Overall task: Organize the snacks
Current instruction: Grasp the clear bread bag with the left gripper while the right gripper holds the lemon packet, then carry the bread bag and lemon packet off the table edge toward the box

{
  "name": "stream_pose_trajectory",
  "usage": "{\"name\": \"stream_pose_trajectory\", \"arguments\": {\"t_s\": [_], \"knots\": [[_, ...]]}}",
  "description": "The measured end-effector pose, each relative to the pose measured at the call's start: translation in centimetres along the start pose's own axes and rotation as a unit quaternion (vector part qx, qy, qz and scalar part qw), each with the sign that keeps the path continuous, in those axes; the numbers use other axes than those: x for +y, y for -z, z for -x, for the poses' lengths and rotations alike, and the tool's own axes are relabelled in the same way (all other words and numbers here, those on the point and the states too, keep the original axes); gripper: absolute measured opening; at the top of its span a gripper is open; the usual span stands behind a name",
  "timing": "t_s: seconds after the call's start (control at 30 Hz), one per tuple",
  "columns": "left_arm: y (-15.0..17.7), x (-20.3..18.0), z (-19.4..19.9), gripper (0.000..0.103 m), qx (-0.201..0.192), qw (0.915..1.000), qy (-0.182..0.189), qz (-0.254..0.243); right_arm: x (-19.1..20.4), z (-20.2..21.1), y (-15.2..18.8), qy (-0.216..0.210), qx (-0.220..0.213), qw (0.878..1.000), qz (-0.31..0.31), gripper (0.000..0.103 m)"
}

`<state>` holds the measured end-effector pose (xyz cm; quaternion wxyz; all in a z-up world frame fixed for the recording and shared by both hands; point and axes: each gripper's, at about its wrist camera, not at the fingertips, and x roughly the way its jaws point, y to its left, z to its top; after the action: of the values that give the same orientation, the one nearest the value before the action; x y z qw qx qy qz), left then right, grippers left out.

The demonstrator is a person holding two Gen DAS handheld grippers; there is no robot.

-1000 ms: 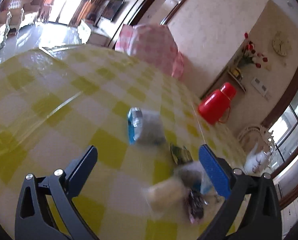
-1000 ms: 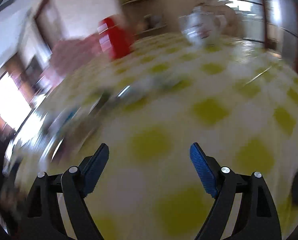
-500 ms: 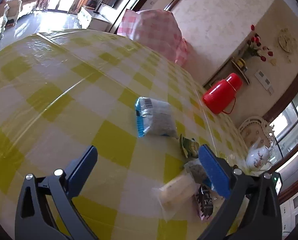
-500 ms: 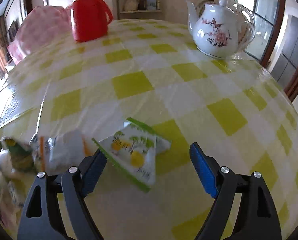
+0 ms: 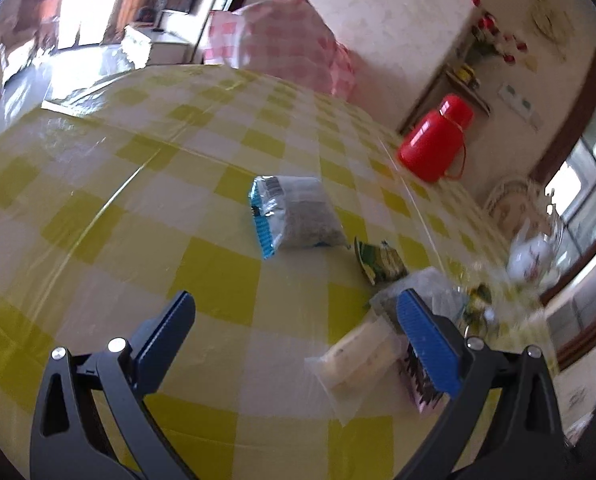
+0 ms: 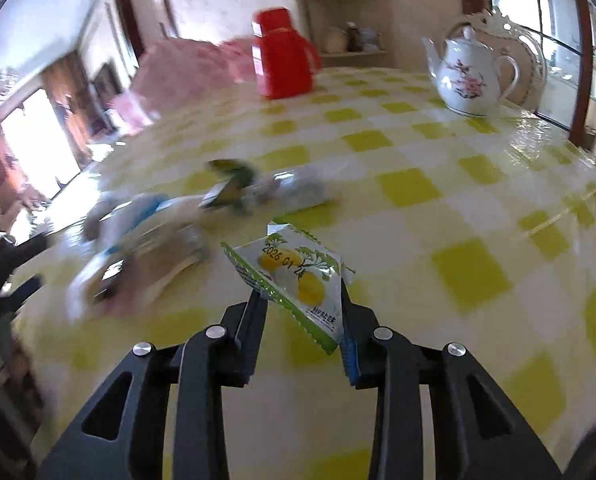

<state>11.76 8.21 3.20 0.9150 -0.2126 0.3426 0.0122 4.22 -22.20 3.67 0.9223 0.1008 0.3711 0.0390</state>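
My right gripper (image 6: pixel 301 292) has its jaws closing on a white-and-green lemon snack packet (image 6: pixel 294 276); both pads press its edges and it is tilted above the checked table (image 6: pixel 469 268). Left of it lies a blurred heap of other snacks (image 6: pixel 158 232). My left gripper (image 5: pixel 296 300) hangs open over the table with nothing between its fingers. Ahead of it lies a grey packet with a blue edge (image 5: pixel 294 210). To the right are a green packet (image 5: pixel 381 260), a clear bag (image 5: pixel 429 292) and a long cream packet (image 5: pixel 357 356).
A red thermos (image 6: pixel 282 56) and a white flowered teapot (image 6: pixel 467 76) stand at the far side of the table. A pink checked cover (image 5: pixel 282 44) sits beyond the table's far edge. The yellow-and-white cloth has a glossy plastic sheet over it.
The right jaws have closed from wide apart onto the lemon packet, which lay on the cloth between them. The left gripper has rolled a little and stays open.
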Motion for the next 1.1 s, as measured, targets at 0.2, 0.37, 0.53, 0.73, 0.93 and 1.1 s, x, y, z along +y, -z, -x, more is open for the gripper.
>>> {"name": "stream_pose_trajectory", "arguments": {"t_s": [0.2, 0.37, 0.53, 0.73, 0.93, 1.1], "knots": [[0.6, -1.9, -1.0, 0.101, 0.043, 0.995, -0.008, -0.09, 1.9, 2.0, 1.9, -0.028, -0.009, 1.0, -0.002, 0.034], [2.5, -5.3, -3.1, 0.101, 0.093, 0.9731, -0.028, -0.209, 2.0, 1.9, 2.0, -0.039, -0.003, 0.999, -0.009, 0.034], [3.5, -6.6, -4.5, 0.101, 0.119, 0.9585, -0.036, -0.257, 2.1, 2.1, 1.8, -0.046, -0.011, 0.999, -0.005, 0.034], [3.3, -6.7, -5.4, 0.08, 0.127, 0.9554, -0.03, -0.265, 2.5, 2.0, 1.9, -0.042, -0.01, 0.999, 0.003, 0.035], [2.6, -5.8, -4.4, 0.035, 0.102, 0.9659, -0.006, -0.238, 2.6, 2.2, 1.9, -0.033, -0.016, 0.999, 0.009, 0.035], [2.0, -4.9, -3.0, 0.035, 0.07, 0.9738, -0.019, -0.216, 2.7, 2.3, 2.0, -0.032, -0.018, 0.999, 0.015, 0.035]]}}
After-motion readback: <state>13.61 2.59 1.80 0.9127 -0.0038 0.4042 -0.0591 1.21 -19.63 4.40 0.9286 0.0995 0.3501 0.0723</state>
